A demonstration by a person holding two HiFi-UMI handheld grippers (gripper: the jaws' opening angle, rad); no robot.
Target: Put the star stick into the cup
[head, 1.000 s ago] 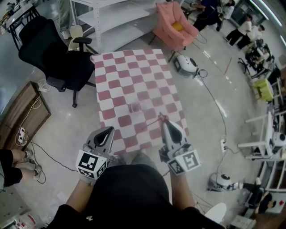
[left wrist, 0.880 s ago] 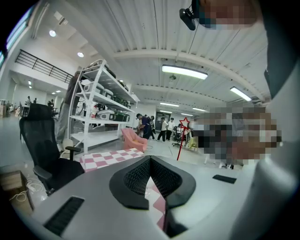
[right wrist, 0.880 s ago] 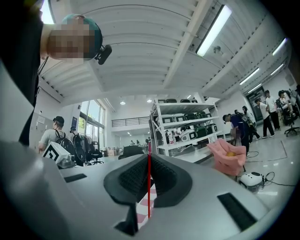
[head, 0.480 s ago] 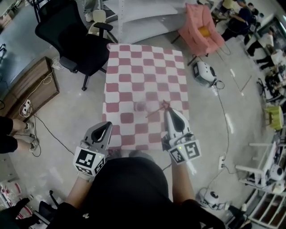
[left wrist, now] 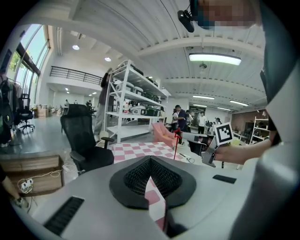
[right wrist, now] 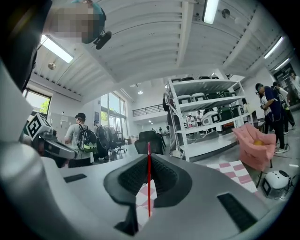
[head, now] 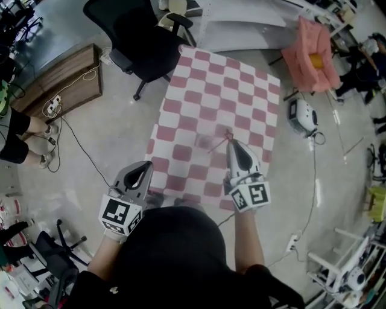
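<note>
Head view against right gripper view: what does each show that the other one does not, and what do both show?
Only the head view shows the clear cup and the wooden cabinet. Only the right gripper view shows the ceiling lamp and a person with a backpack. Both show the red star stick clamped in the shut right tool, the checked table and the pink armchair.

Red star stick (right wrist: 149, 178) upright between jaws, near clear cup (head: 204, 142)
</note>
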